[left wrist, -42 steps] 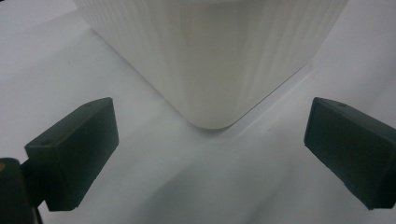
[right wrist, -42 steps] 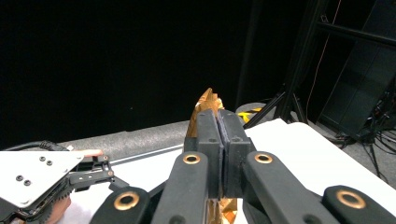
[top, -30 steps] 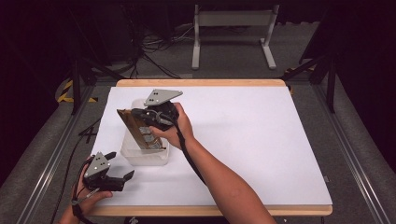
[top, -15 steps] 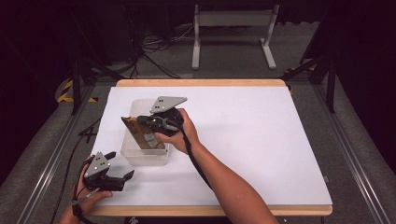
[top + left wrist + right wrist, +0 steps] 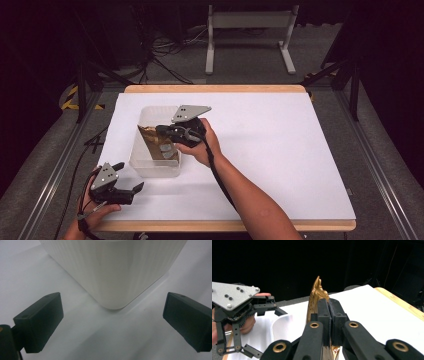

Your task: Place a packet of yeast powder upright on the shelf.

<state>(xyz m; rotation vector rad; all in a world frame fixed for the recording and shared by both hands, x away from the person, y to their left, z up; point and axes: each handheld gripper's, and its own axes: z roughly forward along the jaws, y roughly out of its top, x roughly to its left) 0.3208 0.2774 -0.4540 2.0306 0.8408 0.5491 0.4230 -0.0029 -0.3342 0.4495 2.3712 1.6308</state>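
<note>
- The right gripper [image 5: 167,134] has its jaws pressed together on a gold foil packet [image 5: 156,142]; in the right gripper view the two black jaws meet with the crinkled packet [image 5: 317,293] pinched between them and its torn top edge standing above them.
- In the high view the packet hangs slanted inside a clear plastic tub [image 5: 145,162], its upper corner toward 10 o'clock and its lower end down in the tub near the 5 o'clock wall. Whether it touches the tub's floor I cannot tell.
- The tub sits on the white surface [image 5: 280,150], left of centre, with the right hand [image 5: 200,145] just beside its 3 o'clock rim.
- The left gripper [image 5: 117,187] rests low on the surface at about 7 o'clock from the tub, near the front edge, held by the left hand [image 5: 92,217].
- In the left gripper view its jaws stand wide apart with nothing between them; the rounded corner of the tub [image 5: 112,272] lies just ahead of the gripper [image 5: 112,322], untouched.
</note>
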